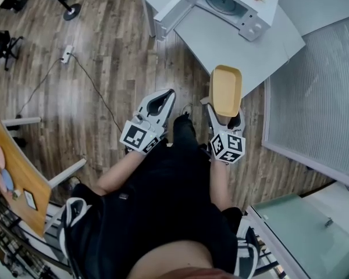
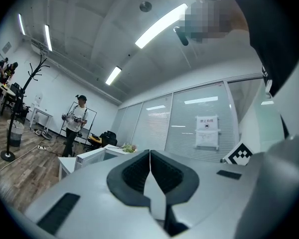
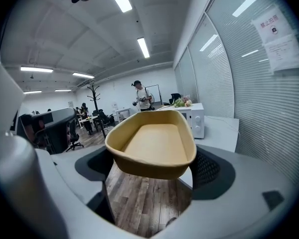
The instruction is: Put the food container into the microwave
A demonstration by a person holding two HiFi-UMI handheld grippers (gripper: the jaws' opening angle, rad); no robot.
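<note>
Your black top fills the bottom of the head view, with both grippers held out just beyond it over the wood floor. The left gripper carries nothing: in its own view the jaws are pressed together, pad to pad, with only the room beyond them. The right gripper pinches the container by its near, narrow end, one jaw on each side wall, so the tray sticks out forward, unsupported at its far end. The container hangs in the air, its far end at the near edge of the table and well apart from the microwave, which stands at the table's far side with its door swung open and the turntable showing. The right gripper view shows the container empty, level and open side up. It looks light, thin-walled and smooth, so expect the walls to flex if you squeeze hard and the tray to swivel or slip if you squeeze too little. Held by one end, it will likely droop or twist on a quick move. A hold low on the walls, under the rim, seems safest.
</note>
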